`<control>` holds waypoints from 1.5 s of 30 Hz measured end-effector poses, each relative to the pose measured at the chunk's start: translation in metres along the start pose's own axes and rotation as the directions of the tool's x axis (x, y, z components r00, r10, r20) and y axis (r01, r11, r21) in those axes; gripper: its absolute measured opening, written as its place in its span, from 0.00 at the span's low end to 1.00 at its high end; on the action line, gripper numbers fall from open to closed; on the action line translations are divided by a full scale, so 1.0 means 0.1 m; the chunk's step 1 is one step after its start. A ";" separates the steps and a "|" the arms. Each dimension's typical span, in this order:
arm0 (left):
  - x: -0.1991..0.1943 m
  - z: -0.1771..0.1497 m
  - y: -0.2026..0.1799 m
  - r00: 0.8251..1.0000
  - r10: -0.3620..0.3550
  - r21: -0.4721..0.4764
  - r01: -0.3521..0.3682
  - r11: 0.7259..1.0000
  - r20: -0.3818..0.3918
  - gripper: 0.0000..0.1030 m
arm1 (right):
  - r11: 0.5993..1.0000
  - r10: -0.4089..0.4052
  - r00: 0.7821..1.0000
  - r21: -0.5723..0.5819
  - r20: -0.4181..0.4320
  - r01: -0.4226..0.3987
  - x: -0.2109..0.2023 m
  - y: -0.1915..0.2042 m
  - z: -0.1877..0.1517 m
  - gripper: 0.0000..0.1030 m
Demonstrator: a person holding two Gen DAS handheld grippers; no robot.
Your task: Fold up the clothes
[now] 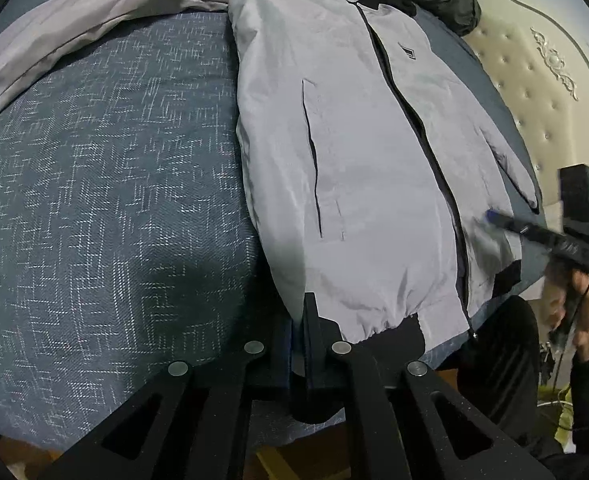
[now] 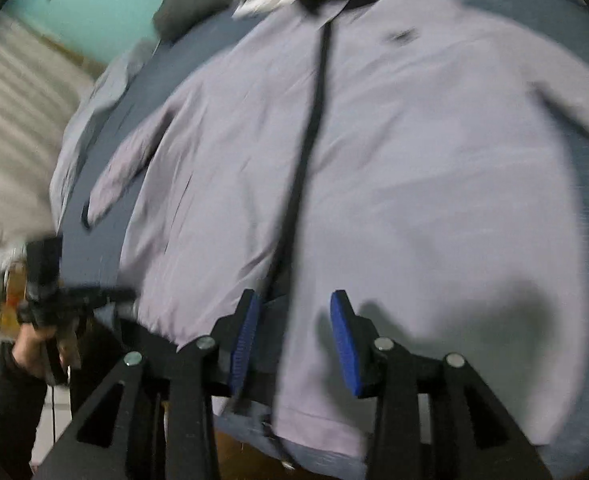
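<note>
Grey zipped jacket (image 1: 354, 152), spread flat.

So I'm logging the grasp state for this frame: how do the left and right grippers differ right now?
The left gripper has its fingers pressed together at the hem of the grey jacket, near the left side edge; whether cloth is pinched is unclear. The right gripper stands open, its blue pads apart, over the hem by the black zipper. The left view is sharp; the right view is blurred. Both point up the jacket from its bottom.
</note>
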State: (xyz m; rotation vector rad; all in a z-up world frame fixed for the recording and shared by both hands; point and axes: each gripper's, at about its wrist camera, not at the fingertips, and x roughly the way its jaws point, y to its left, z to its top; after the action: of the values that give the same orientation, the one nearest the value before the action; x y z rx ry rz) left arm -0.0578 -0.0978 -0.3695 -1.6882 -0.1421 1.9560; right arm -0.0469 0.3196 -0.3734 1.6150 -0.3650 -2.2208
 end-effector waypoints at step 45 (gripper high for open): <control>0.12 -0.05 -0.20 0.999 -0.001 0.004 0.001 1.000 0.039 0.09 | 0.991 -0.104 0.992 -0.087 -0.077 0.097 0.73 0.39 -0.13 0.00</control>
State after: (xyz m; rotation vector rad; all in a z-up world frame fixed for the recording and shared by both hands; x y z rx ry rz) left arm -0.0474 -0.0770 -0.3729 -1.6477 -0.1537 1.9881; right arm -0.0491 0.2524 -0.4237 1.7085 -0.1698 -2.2030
